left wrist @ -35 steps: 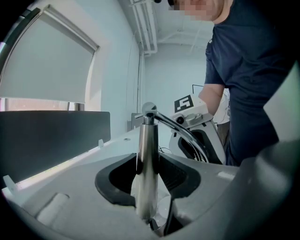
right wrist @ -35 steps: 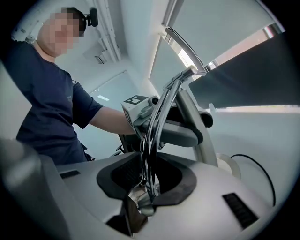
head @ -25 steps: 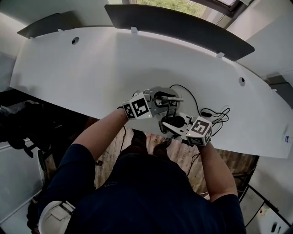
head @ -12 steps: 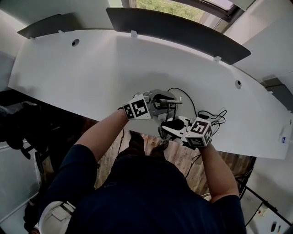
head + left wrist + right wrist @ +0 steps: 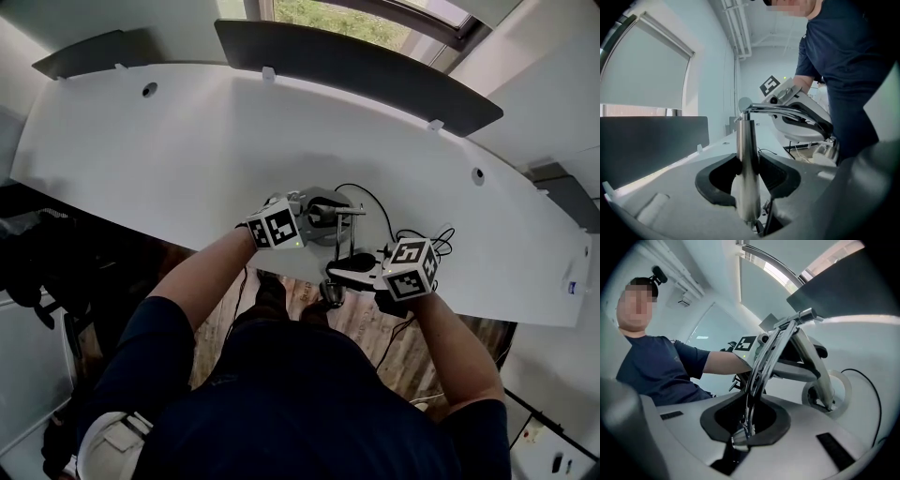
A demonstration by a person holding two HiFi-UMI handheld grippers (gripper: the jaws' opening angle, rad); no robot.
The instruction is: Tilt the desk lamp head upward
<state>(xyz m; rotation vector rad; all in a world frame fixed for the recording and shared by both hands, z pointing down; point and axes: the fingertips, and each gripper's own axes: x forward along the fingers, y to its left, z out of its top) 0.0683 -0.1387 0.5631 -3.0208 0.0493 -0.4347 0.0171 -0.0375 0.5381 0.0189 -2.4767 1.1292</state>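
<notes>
The thin lamp head [image 5: 760, 365], at the front edge of the desk [image 5: 187, 141], is pinched tight in my right gripper [image 5: 747, 420], and my left gripper [image 5: 748, 173] squeezes the post [image 5: 746, 140]. I think the lifting is in hand: next I swing that end up and keep the post firm. The head view shows where the lamp sits, but only the left gripper view shows my fingers [image 5: 713, 180] pressed on the post.

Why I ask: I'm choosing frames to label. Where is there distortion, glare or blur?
Head view: sharp, evenly daylit, but the wide lens bows the desk edges. Left gripper view: heavy fisheye, dark corners, close lamp post soft with sheen. Right gripper view: same vignetting; chrome lamp head glints.
</notes>
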